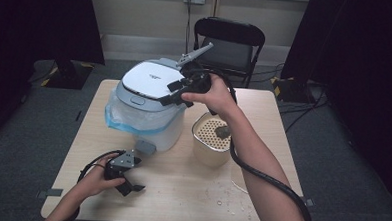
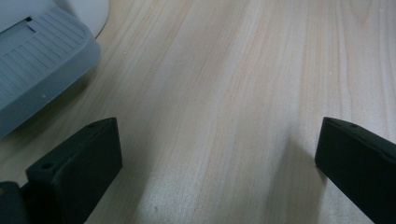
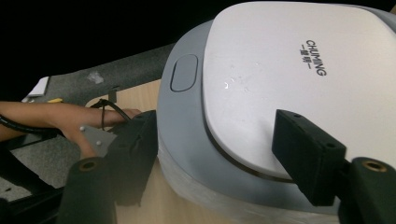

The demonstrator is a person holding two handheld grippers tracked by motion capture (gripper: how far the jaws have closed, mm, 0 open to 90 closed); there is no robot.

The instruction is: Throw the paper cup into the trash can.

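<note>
Right hand-held gripper point(image 1: 177, 93) is up over the rice cooker point(image 1: 149, 106) from the high view, jaws spread across the edge of its white lid point(image 1: 150, 78). Cooker sits at the back left of the bench point(image 1: 180, 190), wrapped in a plastic bag point(image 1: 121, 119), with a perforated beige pot point(image 1: 212, 138) just beside it. My left hand-held gripper point(image 1: 126, 180) rests low near the front left corner.

Left gripper view: jaws wide apart over bare wood, the cooker's grey foot point(image 2: 37, 60) off to the side.

Right gripper view: jaws open, one at the lid's point(image 3: 299, 74) rim, the other beside the cooker's grey shell point(image 3: 187, 126); no pinch.
</note>
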